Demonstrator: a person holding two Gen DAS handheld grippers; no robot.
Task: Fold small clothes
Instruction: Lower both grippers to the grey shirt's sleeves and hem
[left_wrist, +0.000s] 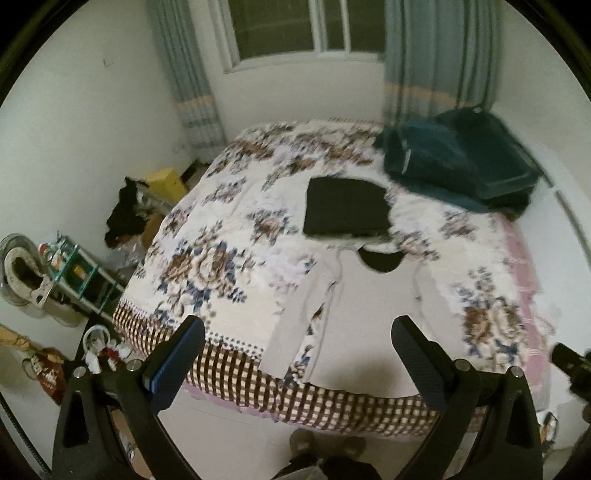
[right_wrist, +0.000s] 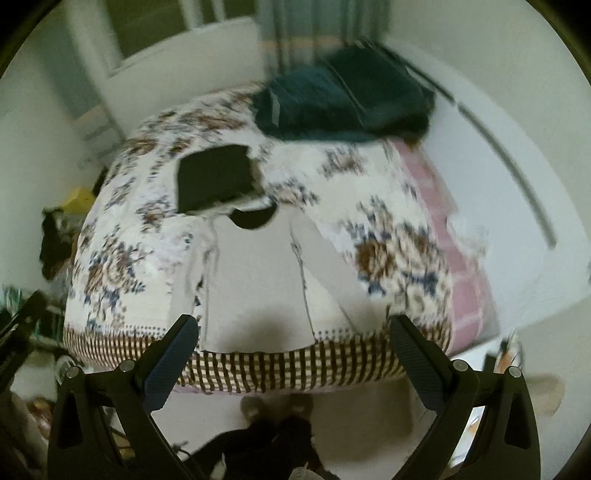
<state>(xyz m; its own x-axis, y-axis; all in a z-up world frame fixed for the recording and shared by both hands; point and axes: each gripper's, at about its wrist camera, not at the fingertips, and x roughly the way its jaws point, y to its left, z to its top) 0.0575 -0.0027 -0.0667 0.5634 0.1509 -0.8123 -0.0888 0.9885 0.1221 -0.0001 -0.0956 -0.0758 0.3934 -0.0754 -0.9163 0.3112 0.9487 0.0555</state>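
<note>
Two tongs spread wide and empty, left tongs (left_wrist: 297, 350) and right tongs (right_wrist: 293, 349) above the bed's (left_wrist: 221, 266) near edge, pale shirt (left_wrist: 369, 325) flat just ahead, folded black garment (left_wrist: 345, 210) beyond it.

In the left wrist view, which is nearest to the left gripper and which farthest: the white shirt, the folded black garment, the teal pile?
From the left gripper:
1. White shirt, spread flat at the bed's near edge.
2. Folded black garment, mid-bed, beyond the collar.
3. Teal pile, far right corner.
</note>
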